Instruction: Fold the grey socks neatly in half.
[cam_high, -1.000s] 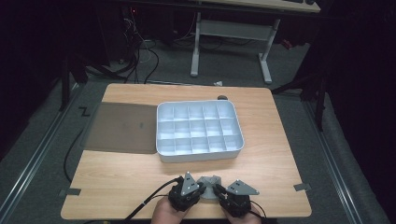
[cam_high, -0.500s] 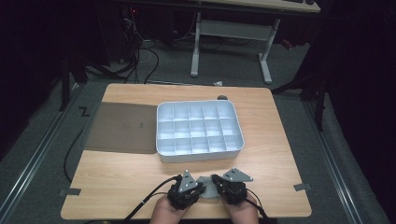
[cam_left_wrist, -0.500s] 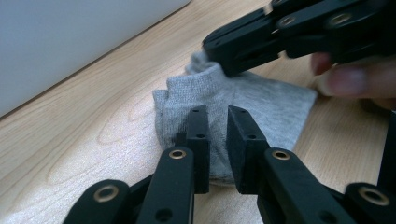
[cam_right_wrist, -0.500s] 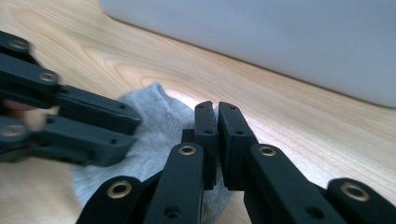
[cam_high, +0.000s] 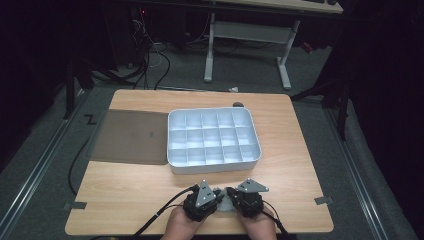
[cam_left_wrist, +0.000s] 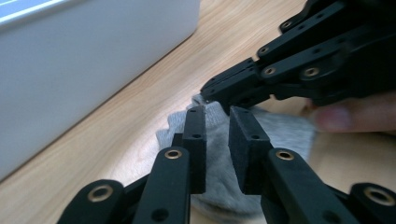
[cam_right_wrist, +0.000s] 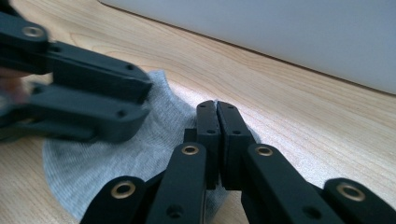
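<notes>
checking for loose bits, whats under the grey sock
Bare light wooden tabletop shows all round the grey knitted sock. The right claw and left claw sit on it; whatever lies beneath is covered.

A white compartmented tray (cam_high: 214, 159) sat at the centre of the wooden table (cam_high: 125, 190), with a dark mat (cam_high: 131, 136) touching its left side and a small dark object (cam_high: 238, 105) at its far edge.
</notes>
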